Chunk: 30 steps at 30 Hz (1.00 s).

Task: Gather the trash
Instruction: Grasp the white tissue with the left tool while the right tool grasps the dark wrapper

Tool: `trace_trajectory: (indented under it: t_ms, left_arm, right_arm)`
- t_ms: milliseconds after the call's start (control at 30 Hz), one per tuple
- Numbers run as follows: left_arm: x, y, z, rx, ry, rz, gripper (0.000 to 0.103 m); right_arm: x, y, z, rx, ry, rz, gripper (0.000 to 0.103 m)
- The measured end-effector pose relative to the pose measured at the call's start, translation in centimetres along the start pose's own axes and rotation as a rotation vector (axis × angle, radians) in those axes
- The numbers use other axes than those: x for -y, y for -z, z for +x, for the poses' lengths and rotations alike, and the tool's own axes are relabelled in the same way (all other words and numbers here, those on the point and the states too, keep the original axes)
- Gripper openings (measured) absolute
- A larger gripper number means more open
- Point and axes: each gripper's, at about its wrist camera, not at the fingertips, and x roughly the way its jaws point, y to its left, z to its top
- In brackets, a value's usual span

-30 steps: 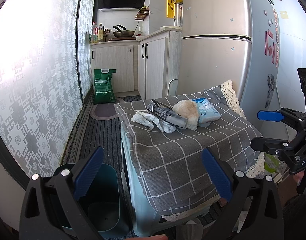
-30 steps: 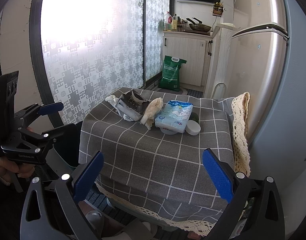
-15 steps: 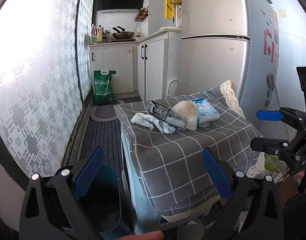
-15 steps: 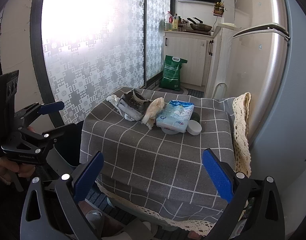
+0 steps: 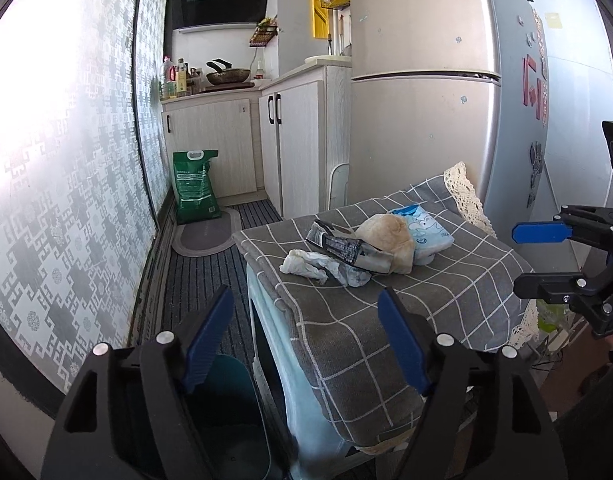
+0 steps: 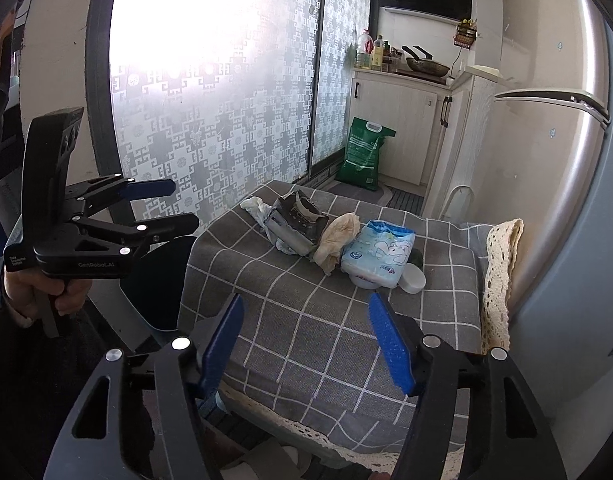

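Trash sits in a heap mid-top on a grey checked cloth (image 6: 306, 320) draped over a low stand beside the fridge (image 5: 422, 92). Dark bin (image 5: 226, 412) stands on the floor at the stand's left. In the heap: blue wipes pack (image 6: 380, 254), crumpled carton (image 6: 296, 222), tan wrapper (image 6: 338, 236), white tissue (image 5: 306, 262). Left gripper (image 5: 306, 340) and right gripper (image 6: 304, 346) both gape wide, empty, short of the heap.
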Motion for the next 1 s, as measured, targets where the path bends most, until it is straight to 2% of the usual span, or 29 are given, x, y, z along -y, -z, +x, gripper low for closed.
trace_trajectory:
  t_ms: [33, 100, 200, 333, 400, 500, 633, 767, 833, 900, 1000]
  left_arm:
    - [-0.1, -0.1, 0.5, -0.008, 0.006, 0.022, 0.072]
    - [-0.3, -0.4, 1.4, -0.027, 0.028, 0.068, 0.058]
    - [-1.2, -0.9, 3.1, -0.06, 0.077, 0.087, 0.049]
    - [-2.0, -1.9, 4.9, -0.094, 0.16, 0.113, 0.049]
    - [-2.0, -2.3, 5.7, -0.103, 0.171, 0.156, 0.049]
    - [-2.2, -2.9, 7.3, -0.147, 0.227, 0.195, 0.048]
    - [-2.1, -2.5, 8.9, -0.196, 0.257, 0.245, 0.045]
    - [-1.9, -1.9, 9.5, -0.212, 0.276, 0.245, 0.044]
    - [-1.9, -1.9, 9.5, -0.211, 0.288, 0.231, 0.039]
    - [-2.1, -1.9, 9.5, -0.211, 0.314, 0.203, 0.027]
    - [-2.0, -1.7, 9.6, -0.213, 0.323, 0.192, 0.02]
  right_arm:
    - [0.0, -0.2, 0.1, 0.0, -0.003, -0.002, 0.061]
    - [0.1, -0.5, 0.3, 0.001, -0.011, -0.005, 0.057]
    - [0.2, -0.8, 1.0, -0.012, -0.021, -0.016, 0.052]
    - [0.2, -1.1, 2.0, -0.034, -0.05, -0.021, 0.051]
    - [0.2, -1.4, 2.4, -0.04, -0.067, -0.03, 0.051]
    - [0.0, -1.8, 2.9, -0.044, -0.093, -0.034, 0.051]
    - [-0.3, -2.9, 3.7, -0.046, -0.122, -0.051, 0.05]
    - [-0.3, -4.2, 4.9, -0.052, -0.125, -0.073, 0.042]
    - [-0.6, -4.8, 5.6, -0.06, -0.123, -0.09, 0.04]
    - [-1.1, -5.3, 6.3, -0.067, -0.127, -0.118, 0.039]
    - [-1.8, -5.8, 7.4, -0.086, -0.124, -0.157, 0.037]
